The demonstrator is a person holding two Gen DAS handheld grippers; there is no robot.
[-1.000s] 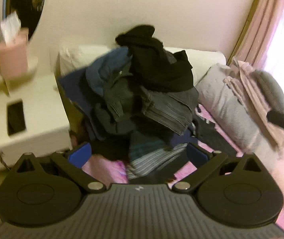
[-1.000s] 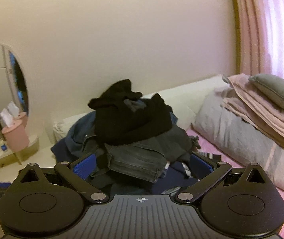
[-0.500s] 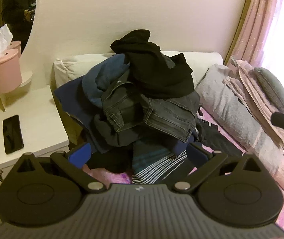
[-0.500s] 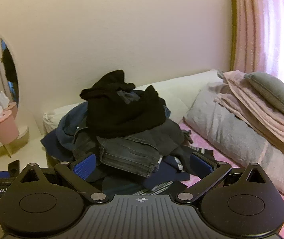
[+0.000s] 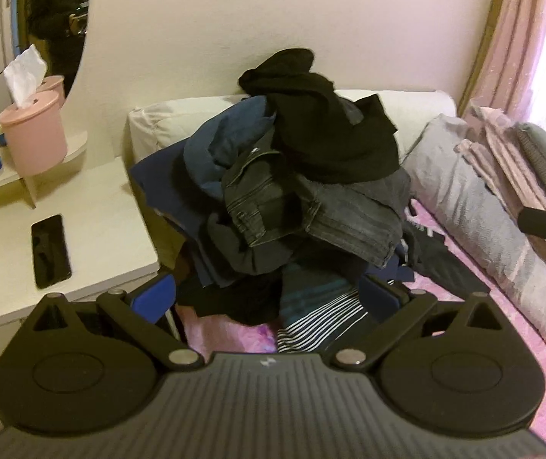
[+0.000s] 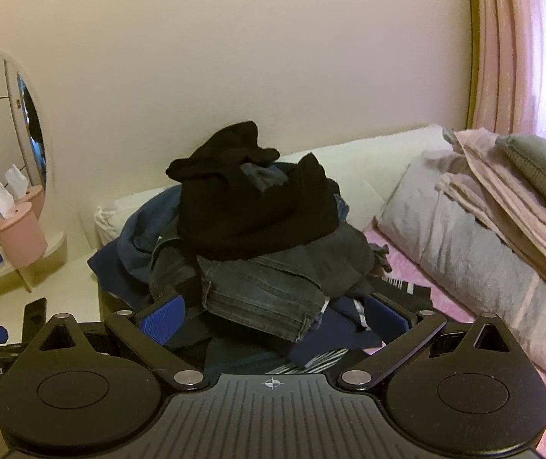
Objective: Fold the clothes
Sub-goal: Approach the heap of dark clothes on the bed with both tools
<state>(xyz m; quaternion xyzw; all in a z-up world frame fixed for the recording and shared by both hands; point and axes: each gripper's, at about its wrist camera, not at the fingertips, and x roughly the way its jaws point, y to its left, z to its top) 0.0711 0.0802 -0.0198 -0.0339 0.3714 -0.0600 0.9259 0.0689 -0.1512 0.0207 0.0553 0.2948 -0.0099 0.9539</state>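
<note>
A heap of dark clothes [image 5: 292,199] lies on the pink bed at its head end. A black garment [image 5: 330,130] tops it, grey jeans [image 5: 311,214] sit below, and a striped piece [image 5: 319,317] lies at the front. The same pile [image 6: 257,237] fills the middle of the right wrist view. My left gripper [image 5: 269,298] is open just short of the pile's near edge, nothing between its blue pads. My right gripper [image 6: 273,317] is open too, facing the jeans [image 6: 265,298] with nothing held.
A white bedside table [image 5: 93,237] stands left of the bed with a black phone [image 5: 49,250], a pink tissue box [image 5: 34,135] and an oval mirror [image 5: 47,19]. Grey pillows and folded pink blankets [image 6: 502,229] line the right side. A pink curtain [image 6: 525,46] hangs at the right.
Both views have steadied and pulled slightly back from the pile. The right gripper swung a little left. No garment has moved, and both grippers stayed open.
</note>
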